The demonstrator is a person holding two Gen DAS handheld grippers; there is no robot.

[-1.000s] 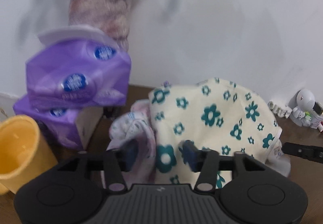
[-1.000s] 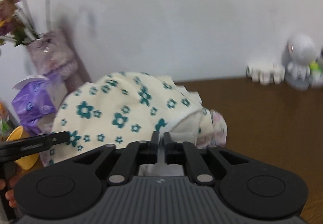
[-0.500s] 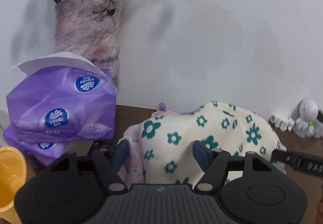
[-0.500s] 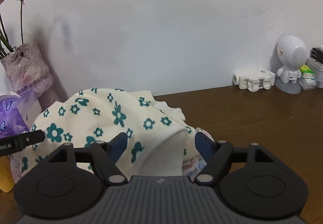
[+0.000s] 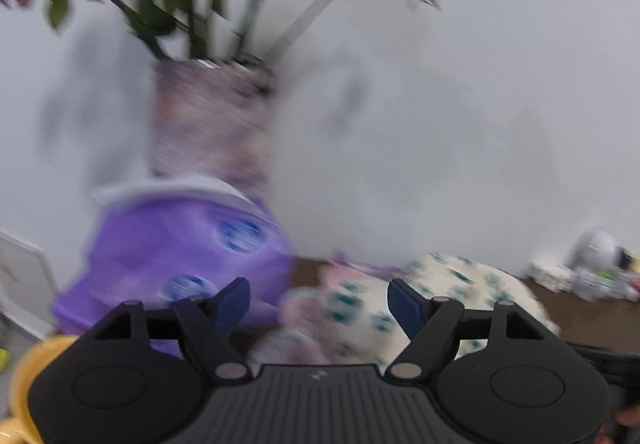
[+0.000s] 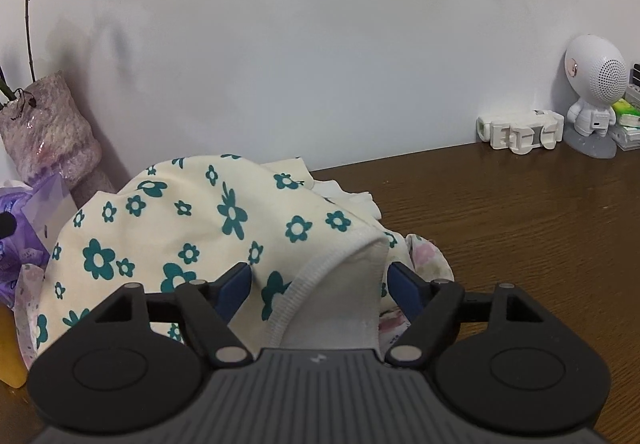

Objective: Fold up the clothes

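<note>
We see the cream garment with teal flowers (image 6: 188,228) lying in a rumpled heap on the brown wooden surface (image 6: 520,228), toward the left and close to the white wall (image 6: 320,44), with a paler pink-printed piece of cloth (image 6: 426,258) poking out from under its right edge. Our right gripper (image 6: 320,286) stands with its jaws spread wide, having just been opening; a folded hem of the garment rises between the blue pads (image 6: 236,288) but neither pad presses on it. Our left gripper (image 5: 319,302) is likewise spread wide, its jaws having just been opening further, and nothing is pinched between them; its view is badly blurred, with the same garment (image 5: 448,300) lying beyond and to the right. To the left of the heap sit purple tissue packs (image 5: 180,244), and behind them a fuzzy pink vase (image 6: 48,132) with flowers against the wall. A yellow cup (image 5: 24,384) is at the near left. At the far right stand a white blocky toy (image 6: 520,132) and a small white round-headed figure (image 6: 594,100)
</note>
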